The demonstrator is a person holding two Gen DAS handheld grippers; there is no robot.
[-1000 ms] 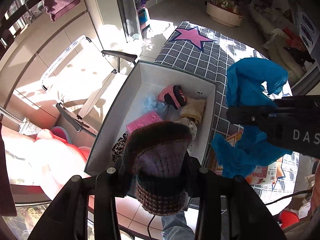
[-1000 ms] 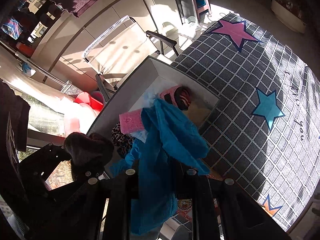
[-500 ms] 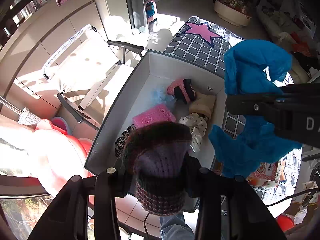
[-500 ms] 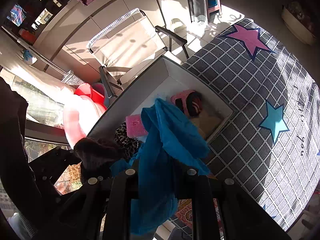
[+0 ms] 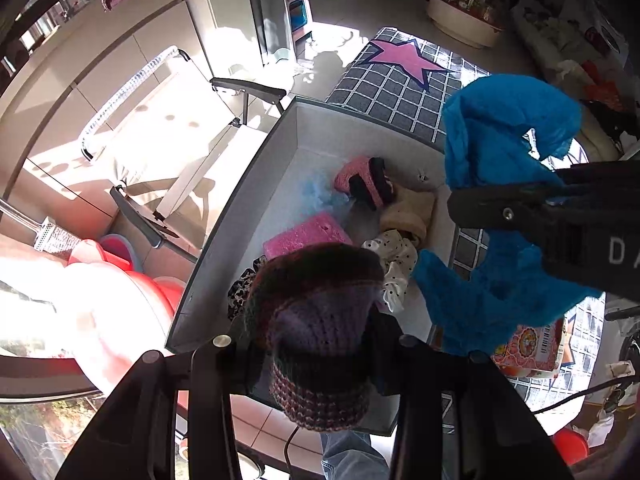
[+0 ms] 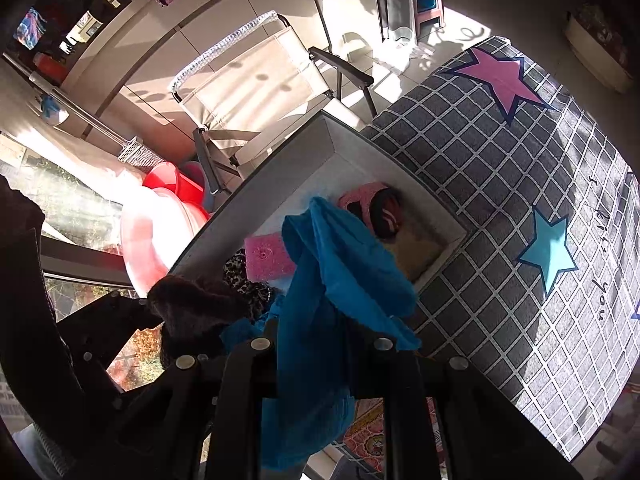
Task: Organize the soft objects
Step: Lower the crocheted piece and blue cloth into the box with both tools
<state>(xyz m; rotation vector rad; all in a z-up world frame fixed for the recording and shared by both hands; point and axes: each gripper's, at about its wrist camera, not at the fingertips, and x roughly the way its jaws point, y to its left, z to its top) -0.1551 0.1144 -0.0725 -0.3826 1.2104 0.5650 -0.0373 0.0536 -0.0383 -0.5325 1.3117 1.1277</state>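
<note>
We had the left gripper [image 5: 316, 356] clamped on a knitted hat [image 5: 320, 320] in purple and maroon bands, its crown bulging up past the jaws and its ribbed brim hanging below them, so the soft wool was bunched enough to carry without slipping. We held it pointing steeply down over the near end of the white box [image 5: 256, 184], which we judged to be where the soft things were being gathered. Our right gripper [image 6: 320, 344] was pressed tight together on a blue cloth [image 6: 332, 280], pinched around its middle so that folds flopped out above the jaws and a longer tail drooped beneath; from the left wrist view the same cloth hung at the right, over the box's right wall. In the box already lay a pink sponge-like block [image 5: 306, 234], a pink and black knitted piece [image 5: 364, 182] farther in, a beige fabric item [image 5: 412, 210] to its right, a white polka-dot cloth [image 5: 394, 258] nearer us, a leopard-print piece [image 5: 240, 294] partly hidden behind the hat, and a pale blue fluffy thing [image 5: 320, 194] whose nature we could not make out. The box sat on a grey grid-patterned rug [image 6: 500, 208] with pink and blue stars, with a folding chair [image 6: 256, 92] just beyond its far left side. Both pieces looked ready to be dropped in beside the rest.
</note>
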